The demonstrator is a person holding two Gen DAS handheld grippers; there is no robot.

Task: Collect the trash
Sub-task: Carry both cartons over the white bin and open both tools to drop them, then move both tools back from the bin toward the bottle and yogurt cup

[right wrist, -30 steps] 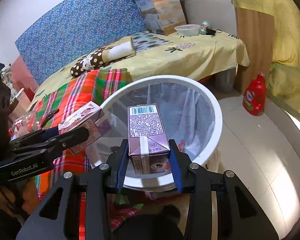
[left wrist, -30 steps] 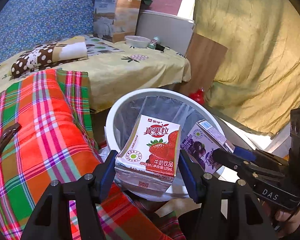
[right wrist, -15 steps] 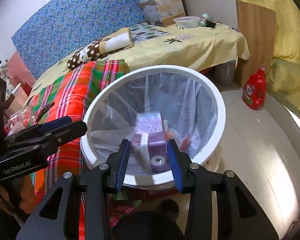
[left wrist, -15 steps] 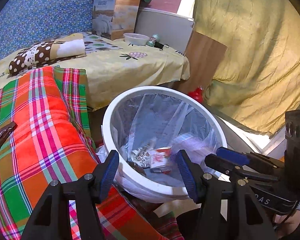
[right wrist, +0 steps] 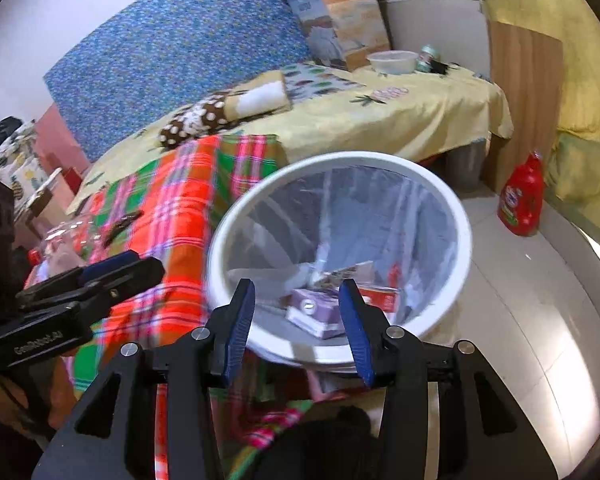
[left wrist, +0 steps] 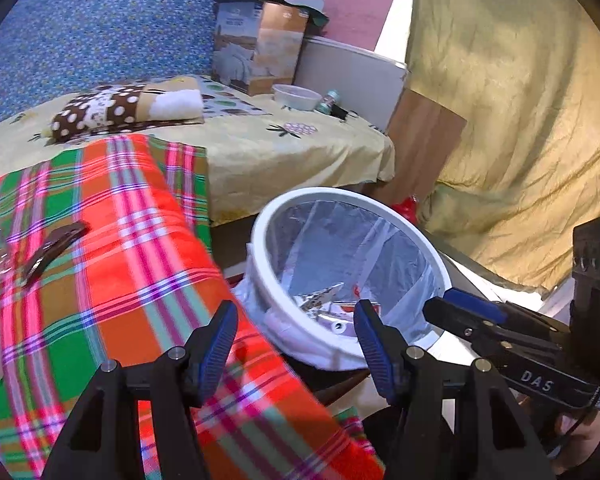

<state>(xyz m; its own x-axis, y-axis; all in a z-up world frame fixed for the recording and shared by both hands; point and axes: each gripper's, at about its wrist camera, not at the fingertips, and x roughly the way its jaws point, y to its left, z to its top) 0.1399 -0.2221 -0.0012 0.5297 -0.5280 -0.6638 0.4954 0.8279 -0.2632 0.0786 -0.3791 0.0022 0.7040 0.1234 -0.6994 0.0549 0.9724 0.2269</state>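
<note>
left hand-held gripper (left wrist: 294,338): spread, empty | right hand-held gripper (right wrist: 298,310): just opening, empty | purple drink carton (right wrist: 314,312): inside round white plastic-lined bin (right wrist: 462,240)

Right gripper (right wrist: 296,316) jaws opening (nothing between), purple carton (right wrist: 320,314) in bin (right wrist: 462,240)

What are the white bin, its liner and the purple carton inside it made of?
The white bin looks like smooth, slightly glossy plastic, judging by its thick moulded rim. Its liner seems a thin translucent plastic bag: creased, with sheen. The purple carton looks like coated paperboard, with printed faces, folded edges and a round silvery spot, probably a foil straw seal.
</note>
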